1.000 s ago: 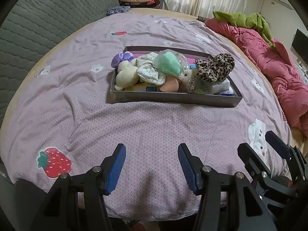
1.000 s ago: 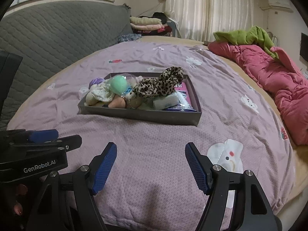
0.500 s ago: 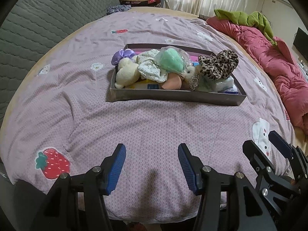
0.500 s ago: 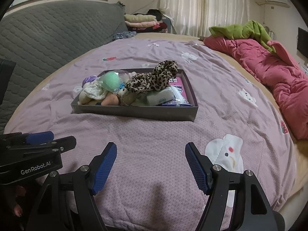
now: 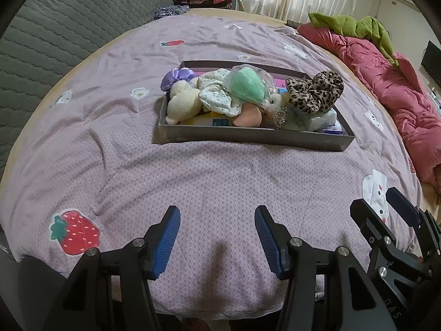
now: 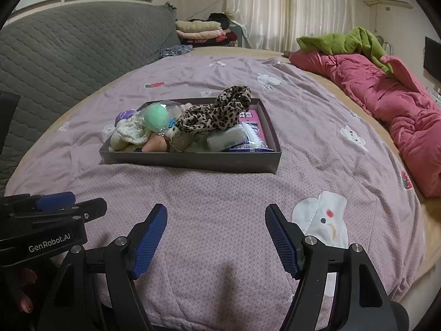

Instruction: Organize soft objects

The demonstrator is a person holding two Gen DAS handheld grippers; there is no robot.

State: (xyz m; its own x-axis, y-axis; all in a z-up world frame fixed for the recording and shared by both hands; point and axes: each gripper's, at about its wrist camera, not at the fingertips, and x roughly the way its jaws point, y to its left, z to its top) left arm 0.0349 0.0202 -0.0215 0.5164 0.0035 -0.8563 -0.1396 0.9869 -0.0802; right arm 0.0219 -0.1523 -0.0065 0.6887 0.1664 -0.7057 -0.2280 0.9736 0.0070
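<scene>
Currently both claws hover over the bed near edge, well short of the tray (image 5: pixel 248 137); left claw (image 5: pixel 217 238) and right claw (image 6: pixel 216 238) both gape empty, likely readied for picking. Leopard scrunchie (image 5: pixel 314 91) tops the tray's heaped soft things

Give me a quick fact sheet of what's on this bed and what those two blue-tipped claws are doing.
surface: lilac quilted bedspread with strawberry patches
container: shallow grey cardboard tray, on the bedspread
tray contents: leopard-print fabric scrunchie, mint-green sponge in clear wrap, cream plush toy, purple satin scrunchie, piled together
left gripper: open, empty, short of the tray
right gripper: open, empty, short of the tray
beside: pink rumpled duvet
</scene>
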